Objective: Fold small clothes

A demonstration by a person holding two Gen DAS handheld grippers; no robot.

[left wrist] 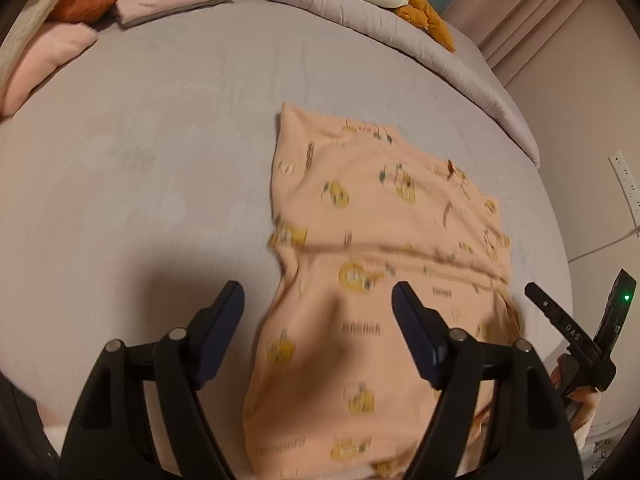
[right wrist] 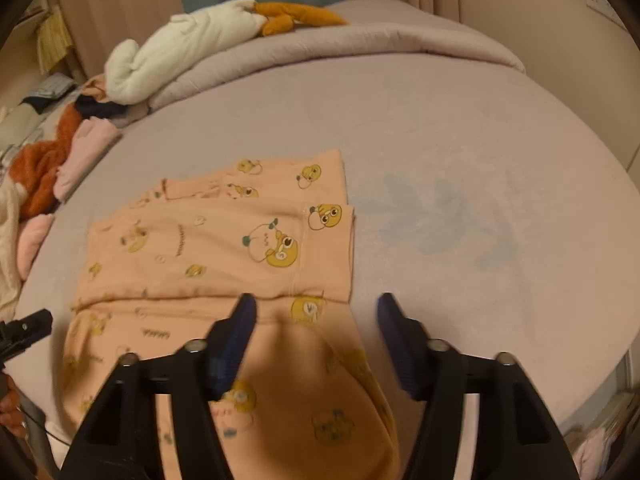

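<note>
At the far left of the right wrist view a heap of pink, rust-orange and cream laundry (right wrist: 44,176) lies at the edge of the bed (right wrist: 460,140), which is covered in a pale lilac sheet. Right of it, near the bed's front edge, lies the peach cotton garment printed with yellow cartoon ducks (right wrist: 224,248). It is partly folded: one panel is laid over across its middle, and the near end runs toward the cameras under both tools.

The left tongs (left wrist: 318,300) hang above the garment's near left part with their jaws wide apart and nothing between them; one dark finger is over bare sheet, the other over cloth. The right tongs (right wrist: 316,312) are likewise spread and empty above the near right edge, one finger over cloth and the other over sheet.

The likely trouble is a pinch that takes only the top layer, or takes sheet along with the cloth, since each tool straddles an edge. Lifting unevenly would drag the folded panel askew and undo it.

Both tools point forward and down at the cloth, side by side and level, seemingly ready for a matched grasp.
</note>
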